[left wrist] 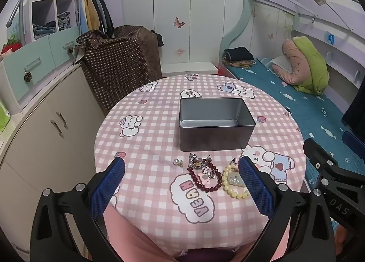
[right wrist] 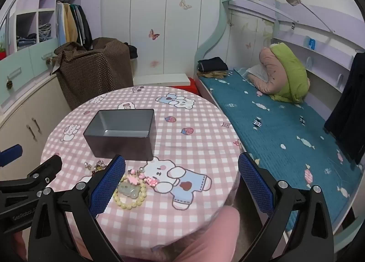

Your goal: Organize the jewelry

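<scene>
Left wrist view: left gripper (left wrist: 182, 168) spread fully wide, nothing held, blue pads (left wrist: 107, 186) hanging over the near half of the round table (left wrist: 141, 138) with its pink checked cloth. Tilted down toward the jewelry, not yet touching any of it. Dark red bead bracelet (left wrist: 206, 179) lying just short of the gap's centre; pale yellow bead bracelet (left wrist: 235, 183) at 3 o'clock of it, partly hidden behind the right-hand pad. Small pearl piece (left wrist: 177, 162) and a cluster of silvery trinkets (left wrist: 199, 162) at 12 o'clock of the red bracelet. Open grey tin box (left wrist: 216, 122) further out at 12 o'clock, empty as far as visible. Best way in, probably: lower straight over one strand of the red bracelet, pinch across the beads rather than around the whole loop, lift clear before carrying to the box. Risk of snagging the charms lying inside the loop.

Right wrist view: right gripper (right wrist: 182, 168) likewise wide open and empty, pitched downward, hovering over the table's near edge. Yellow bracelet at 9 o'clock of the gap, just beside the left-hand pad, with pink charms (right wrist: 141, 178) at its far side. Box at 11 o'clock. The left gripper's black frame visible at 9 o'clock, close by; worth keeping the two well apart on approach.
</scene>
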Demonstrator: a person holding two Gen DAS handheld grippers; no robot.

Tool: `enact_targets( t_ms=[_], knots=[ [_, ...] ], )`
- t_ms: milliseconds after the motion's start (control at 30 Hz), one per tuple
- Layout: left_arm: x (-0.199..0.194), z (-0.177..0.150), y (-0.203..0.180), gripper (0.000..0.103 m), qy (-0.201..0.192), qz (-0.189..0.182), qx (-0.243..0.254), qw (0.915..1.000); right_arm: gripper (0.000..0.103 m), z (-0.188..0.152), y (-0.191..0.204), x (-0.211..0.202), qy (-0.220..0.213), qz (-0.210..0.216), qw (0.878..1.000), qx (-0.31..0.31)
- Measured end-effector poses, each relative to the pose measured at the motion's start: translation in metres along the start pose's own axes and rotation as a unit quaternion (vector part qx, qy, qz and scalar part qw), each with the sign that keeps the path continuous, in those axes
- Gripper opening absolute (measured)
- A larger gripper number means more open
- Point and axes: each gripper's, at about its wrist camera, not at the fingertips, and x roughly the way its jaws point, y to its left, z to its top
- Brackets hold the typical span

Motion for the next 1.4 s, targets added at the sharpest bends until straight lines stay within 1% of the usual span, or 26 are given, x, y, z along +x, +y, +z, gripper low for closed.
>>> enact_targets(
  t_ms=[600,867,1267,1300,1400],
  knots=[
    [0.0044,0.0009,-0.0023,0.096,0.004,-0.004,-0.002,1.0,0.096,-0.0004,-0.0001,0.001,0.003,-0.002,1.0,-0.003],
    [0.0008,0.0016,0.0038,0.096,0.002,-0.004,-0.002,1.0,0.096,-0.002,0.0003,0.0031,0.006,-0.003,1.0,-0.002],
    [-0.002,0.0027,0.0003,0.096,0.004,-0.002,-0.003,1.0,0.096,-0.0021,0.0008,0.0039,0.008,-0.002,1.0,-0.003],
    [0.0047,-0.0025,0.0027,0.096,0.005,-0.006,-0.003,1.0,0.096,-0.0021,0.0007,0.0041,0.009,-0.002,1.0,-0.003],
    [0.0062,-0.0037,0.0032,0.096,0.006,-0.005,-0.004,1.0,0.096,-0.0025,0.0016,0.0047,0.01,-0.002,1.0,-0.004]
  ],
)
